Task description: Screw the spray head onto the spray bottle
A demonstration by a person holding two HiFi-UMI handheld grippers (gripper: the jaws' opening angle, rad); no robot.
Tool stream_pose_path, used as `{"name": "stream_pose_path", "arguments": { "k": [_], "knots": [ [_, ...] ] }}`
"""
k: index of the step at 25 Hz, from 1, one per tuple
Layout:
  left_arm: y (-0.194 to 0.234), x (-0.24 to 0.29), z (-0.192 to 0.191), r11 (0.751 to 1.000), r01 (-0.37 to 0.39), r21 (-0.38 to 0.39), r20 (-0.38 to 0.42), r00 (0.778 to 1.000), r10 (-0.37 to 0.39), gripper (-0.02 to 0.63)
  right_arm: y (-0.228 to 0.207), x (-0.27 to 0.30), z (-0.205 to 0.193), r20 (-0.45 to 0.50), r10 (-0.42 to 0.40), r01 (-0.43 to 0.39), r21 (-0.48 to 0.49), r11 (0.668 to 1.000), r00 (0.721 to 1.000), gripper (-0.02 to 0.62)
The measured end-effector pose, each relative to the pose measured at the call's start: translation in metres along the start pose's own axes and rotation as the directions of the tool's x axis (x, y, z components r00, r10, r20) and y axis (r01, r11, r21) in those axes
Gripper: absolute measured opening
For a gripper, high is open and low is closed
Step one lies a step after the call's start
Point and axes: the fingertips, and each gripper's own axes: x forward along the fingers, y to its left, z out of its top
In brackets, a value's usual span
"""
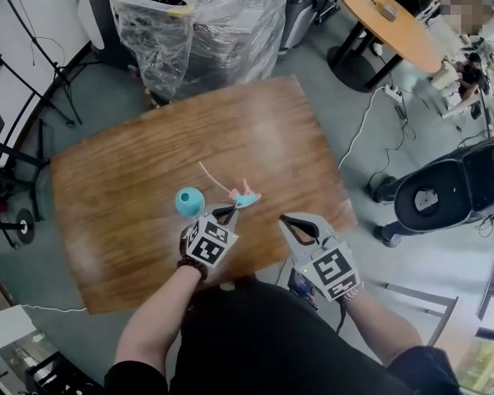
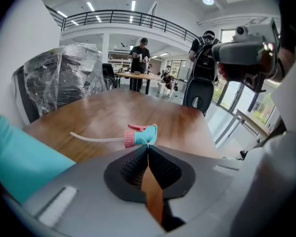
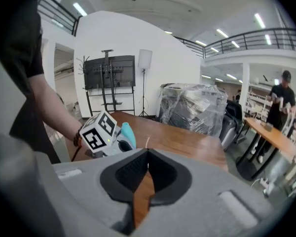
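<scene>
Left claw (image 2: 148,146) is clenched, tips touching the teal-and-pink plastic spray head (image 2: 144,134) lying just ahead. It is probably light and rigid, best gripped at its pink collar (image 2: 129,138). Right claw (image 3: 147,153) is clenched, empty.

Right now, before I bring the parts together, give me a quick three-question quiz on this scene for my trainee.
1. True or false: the spray head is already screwed onto the spray bottle.
2. Whose tips are at the spray head? A: left gripper; B: right gripper.
3. What does the right gripper hold?
Key: 1 false, it lies on the table beside the spray bottle. 2 A. 3 nothing; its jaws are shut.
</scene>
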Motion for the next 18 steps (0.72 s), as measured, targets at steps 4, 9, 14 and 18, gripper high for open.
{"name": "stream_pose_path", "arguments": {
  "k": [4, 9, 14, 18],
  "knots": [
    [-0.013, -0.027, 0.029, 0.990, 0.114, -0.083, 0.062, 0.992, -0.109, 0.023, 0.014, 0.008, 0.004, -0.027, -0.008, 0.001, -0.271, 0.963, 1.000, 0.087],
    [-0.027, -0.064, 0.060, 0.953, 0.247, -0.176, 0.124, 0.966, -0.227, 0.023, 0.031, 0.020, 0.018, -0.051, -0.081, 0.027, -0.662, 0.749, 0.995, 0.149],
    [-0.040, -0.098, 0.082, 0.904, 0.356, -0.237, 0.195, 0.929, -0.315, 0.023, 0.047, 0.034, 0.023, -0.068, -0.134, 0.002, -0.884, 0.467, 0.989, 0.201],
    [-0.051, -0.117, 0.095, 0.859, 0.444, -0.255, 0.248, 0.889, -0.386, 0.023, 0.052, 0.045, 0.022, -0.088, -0.149, -0.031, -0.938, 0.346, 0.985, 0.209]
  ]
}}
